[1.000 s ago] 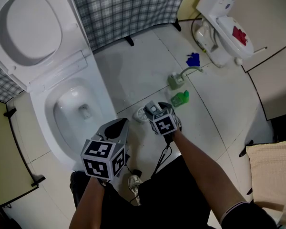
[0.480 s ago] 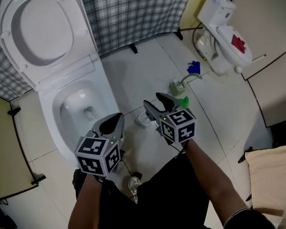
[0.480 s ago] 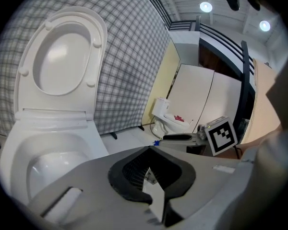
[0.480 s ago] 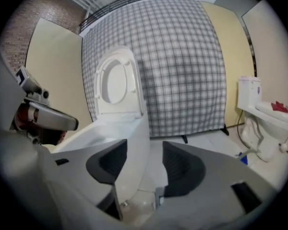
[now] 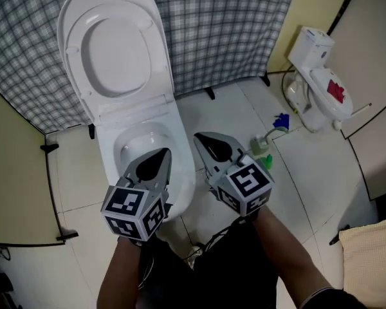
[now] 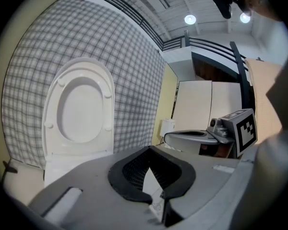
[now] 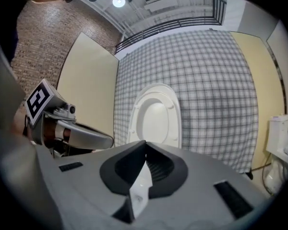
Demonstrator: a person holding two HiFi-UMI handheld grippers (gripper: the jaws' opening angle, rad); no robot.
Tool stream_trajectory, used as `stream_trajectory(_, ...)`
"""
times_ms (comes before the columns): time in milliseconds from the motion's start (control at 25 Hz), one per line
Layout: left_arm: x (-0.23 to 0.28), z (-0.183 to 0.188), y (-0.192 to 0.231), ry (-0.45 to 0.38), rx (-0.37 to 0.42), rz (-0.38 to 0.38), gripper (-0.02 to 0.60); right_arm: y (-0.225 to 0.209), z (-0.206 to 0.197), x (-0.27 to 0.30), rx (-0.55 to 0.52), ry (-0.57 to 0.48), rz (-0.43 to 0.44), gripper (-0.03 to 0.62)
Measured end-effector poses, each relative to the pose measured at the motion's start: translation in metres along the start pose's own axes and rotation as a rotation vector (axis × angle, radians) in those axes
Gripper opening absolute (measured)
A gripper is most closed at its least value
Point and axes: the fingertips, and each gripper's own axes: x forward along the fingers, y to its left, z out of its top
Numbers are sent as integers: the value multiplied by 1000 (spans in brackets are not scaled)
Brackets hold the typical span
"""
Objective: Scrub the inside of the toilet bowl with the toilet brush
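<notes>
Tiled floor [image 5: 235, 108], checked curtain [image 5: 219, 31] behind: no scrubbing under way, left gripper [image 5: 159, 154] closed empty, right gripper [image 5: 204, 138] just clamped together on nothing, both above the toilet [image 5: 180, 145] front rim; brush [image 5: 270, 134] seemingly lies right of the toilet, likely needs fetching next.

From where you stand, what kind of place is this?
Probably a mock-up toilet room: an open toilet, a second toilet nearby, and a checked curtain as the wall.

Left gripper [image 6: 149, 150], apparently closed, before toilet lid [image 6: 81, 111]
</notes>
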Motion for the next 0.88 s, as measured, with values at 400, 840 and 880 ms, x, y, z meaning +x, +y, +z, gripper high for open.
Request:
stream_trajectory(400, -108, 96, 13, -145, 103, 85, 9, 97, 113, -10, -2, -132, 157, 9)
stream_trajectory(840, -197, 154, 21, -257, 159, 141, 11, 175, 195, -24, -42, -231, 266, 9)
stream_trajectory(880, -199, 160, 20, -264, 160, 142, 11, 176, 201, -24, -44, -236, 273, 9)
